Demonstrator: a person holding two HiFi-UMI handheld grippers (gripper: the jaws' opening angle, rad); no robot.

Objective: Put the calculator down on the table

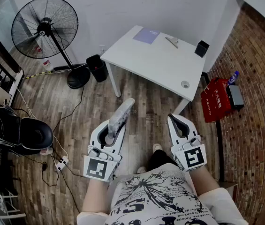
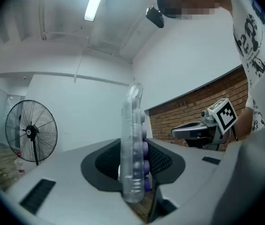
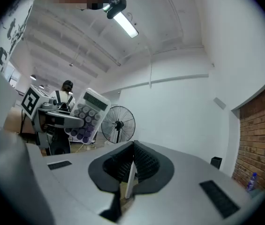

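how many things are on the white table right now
4: a purple sheet at the far corner, a slim grey object just right of it, a black box at the right corner, and a small round item by the nearest corner. None seem hidden.

Room clutter around you.
Far left, a pedestal fan, black bin just right of its base; on your right a red crate and bottle by the brick wall; near left, a power strip.
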